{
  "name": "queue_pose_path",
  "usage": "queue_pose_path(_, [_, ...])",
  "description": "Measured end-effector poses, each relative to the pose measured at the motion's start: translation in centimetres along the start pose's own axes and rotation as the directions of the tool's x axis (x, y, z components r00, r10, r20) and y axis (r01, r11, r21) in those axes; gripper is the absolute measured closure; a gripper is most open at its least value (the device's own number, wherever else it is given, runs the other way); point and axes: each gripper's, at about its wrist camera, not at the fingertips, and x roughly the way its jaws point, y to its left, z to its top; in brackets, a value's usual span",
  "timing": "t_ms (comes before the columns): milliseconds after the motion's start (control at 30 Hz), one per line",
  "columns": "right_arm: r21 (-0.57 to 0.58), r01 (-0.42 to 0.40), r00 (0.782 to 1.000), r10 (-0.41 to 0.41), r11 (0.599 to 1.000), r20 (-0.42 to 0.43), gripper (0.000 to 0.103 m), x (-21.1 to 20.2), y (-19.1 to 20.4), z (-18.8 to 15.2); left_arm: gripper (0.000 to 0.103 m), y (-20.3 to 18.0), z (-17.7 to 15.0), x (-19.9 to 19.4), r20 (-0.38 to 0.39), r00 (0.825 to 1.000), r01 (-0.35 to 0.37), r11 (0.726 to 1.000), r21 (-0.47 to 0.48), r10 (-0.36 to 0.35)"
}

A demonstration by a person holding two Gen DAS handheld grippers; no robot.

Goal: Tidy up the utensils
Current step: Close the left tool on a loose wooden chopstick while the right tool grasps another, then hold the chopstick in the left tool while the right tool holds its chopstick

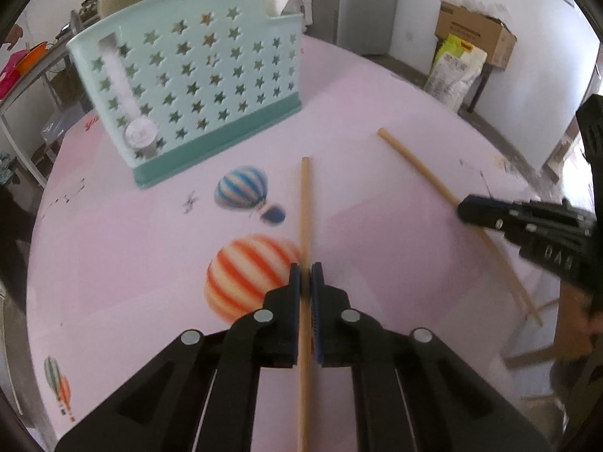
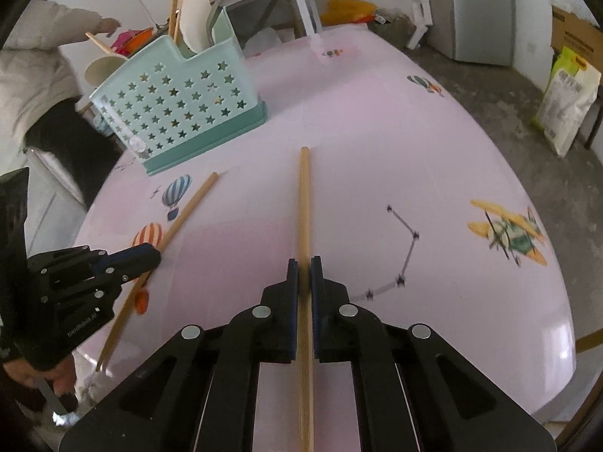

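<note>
Two wooden chopsticks lie on the pink table. In the left wrist view my left gripper (image 1: 305, 273) is shut on one chopstick (image 1: 304, 207), which points toward the mint utensil holder (image 1: 196, 75) with star holes. At the right edge my right gripper (image 1: 461, 209) is clamped on the other chopstick (image 1: 418, 167). In the right wrist view the right gripper (image 2: 304, 263) is shut on its chopstick (image 2: 303, 203). The left gripper (image 2: 156, 256) grips the slanted chopstick (image 2: 188, 207). The holder (image 2: 181, 105) stands at the far left with utensils in it.
The tablecloth (image 2: 377, 150) carries balloon and aeroplane prints. A person in a pale jacket (image 2: 34, 60) stands beyond the table's left edge. A refrigerator (image 2: 478, 11), a cardboard box (image 1: 475, 34) and a sack (image 2: 565, 101) stand by the far wall.
</note>
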Motion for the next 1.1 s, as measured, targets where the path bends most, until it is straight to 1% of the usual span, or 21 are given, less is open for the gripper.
queue_pose_path(67, [-0.003,-0.012,1.000,0.012,1.000,-0.010,0.099,-0.4,0.0,-0.6,0.098,0.6,-0.8,-0.7,-0.023,1.000,0.015,1.000,-0.009,-0.015])
queue_pose_path(133, [-0.011,-0.018,1.000,0.018,1.000,-0.021,0.099,-0.7,0.1,-0.9,0.097,1.3,-1.5,-1.2,-0.040,0.998,0.042,0.998,-0.037,-0.044])
queue_pose_path(233, [-0.019,-0.043,0.998,0.042,0.999,-0.038,0.098,-0.8,0.3,-0.8,0.096,2.2,-2.2,-1.6,-0.043,0.997,0.064,0.995,-0.071,-0.067])
queue_pose_path(300, [-0.014,-0.062,0.997,0.061,0.998,-0.048,0.097,-0.7,0.3,-0.5,0.089,2.6,-2.6,-1.9,-0.036,0.996,0.074,0.993,-0.097,-0.077])
queue_pose_path(333, [-0.019,-0.060,0.997,0.059,0.998,-0.054,0.096,-0.6,0.4,-0.2,0.081,2.8,-2.6,-1.9,-0.029,0.996,0.081,0.990,-0.112,-0.085])
queue_pose_path(367, [-0.027,-0.056,0.997,0.054,0.998,-0.056,0.095,-0.6,0.6,-0.1,0.077,2.9,-2.8,-1.9,-0.026,0.996,0.085,0.989,-0.119,-0.089])
queue_pose_path(433, [-0.046,-0.042,0.998,0.039,0.998,-0.053,0.086,-0.4,1.0,0.4,0.076,3.1,-2.5,-1.8,-0.021,0.995,0.090,0.988,-0.123,-0.093])
queue_pose_path(500, [-0.065,-0.028,0.998,0.025,0.998,-0.054,0.083,0.0,1.5,0.7,0.076,3.1,-2.1,-1.5,-0.017,0.996,0.083,0.990,-0.115,-0.086])
queue_pose_path(700, [-0.109,0.006,0.998,-0.012,0.994,-0.059,0.083,1.5,2.5,2.1,0.076,2.0,-0.5,-0.8,-0.017,1.000,0.025,0.998,-0.054,-0.025])
queue_pose_path(867, [-0.143,0.036,0.997,-0.044,0.989,-0.059,0.083,2.7,3.0,3.3,0.076,0.8,0.5,0.0,-0.011,0.999,-0.032,0.999,0.014,0.032])
queue_pose_path(1000, [-0.168,0.062,0.996,-0.072,0.984,-0.054,0.083,3.5,3.5,4.2,0.076,0.9,1.7,0.6,-0.007,0.999,-0.050,0.999,0.001,0.050])
queue_pose_path(1100, [-0.186,0.080,0.995,-0.090,0.979,-0.048,0.086,3.9,3.7,4.7,0.076,1.0,2.5,1.0,0.002,0.998,-0.060,0.998,-0.008,0.060])
